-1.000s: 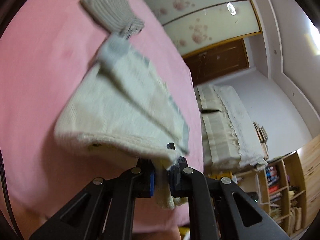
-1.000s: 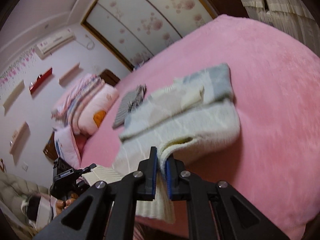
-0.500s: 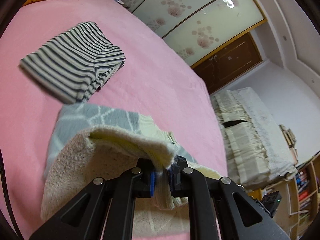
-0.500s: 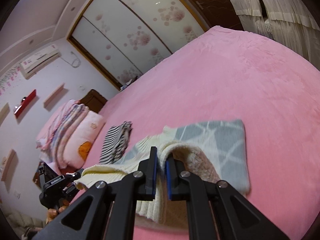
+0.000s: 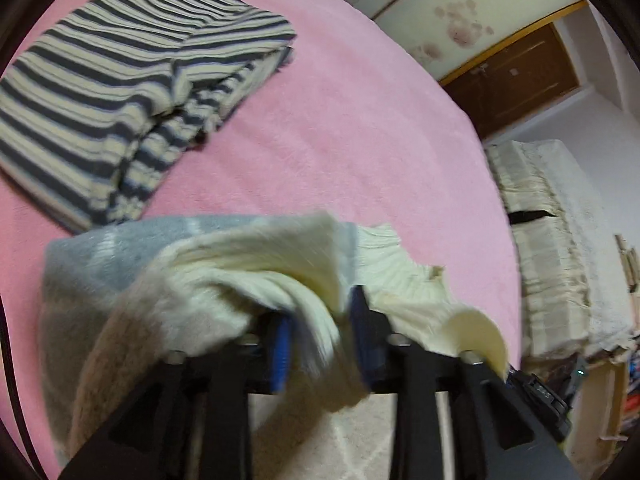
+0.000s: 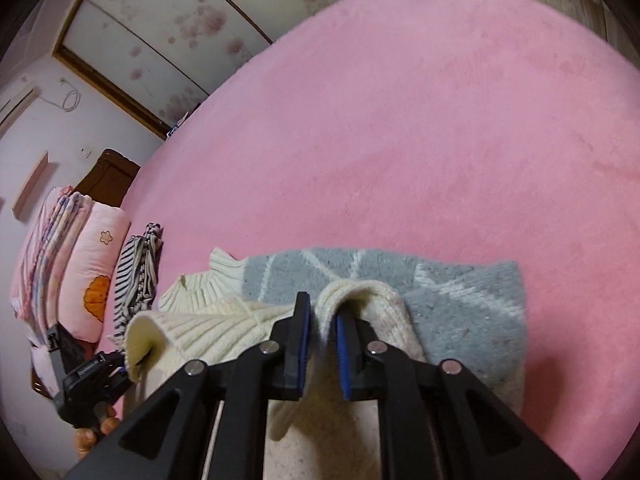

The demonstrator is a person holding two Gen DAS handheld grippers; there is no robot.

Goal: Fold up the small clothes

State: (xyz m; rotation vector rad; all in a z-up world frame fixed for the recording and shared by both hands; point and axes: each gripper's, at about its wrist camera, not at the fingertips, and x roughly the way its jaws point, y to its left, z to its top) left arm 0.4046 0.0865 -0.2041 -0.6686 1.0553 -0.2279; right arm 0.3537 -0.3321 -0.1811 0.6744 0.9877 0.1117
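1. Two garments are lying on a pink bed (image 6: 440,120), whose blanket is filling most of both views.
2. Nearest the cameras, a cream and grey knit sweater (image 6: 460,312) is resting on the blanket, its cream ribbed edge folded over onto the grey patterned part.
3. Beyond it in the left wrist view, a folded striped garment (image 5: 120,80) is lying flat on the bed, just beside the sweater's grey edge.
4. At the bed's far end in the right wrist view, a pink pillow (image 6: 100,272) is leaning next to stacked bedding.
5. Opening now, the left gripper (image 5: 320,340) is showing a blurred cream fold between its jaws, with the blue pads standing clear of the cloth.
6. Likewise opening, the right gripper (image 6: 320,344) is straddling a cream ribbed fold, with its jaws slightly parted around it.
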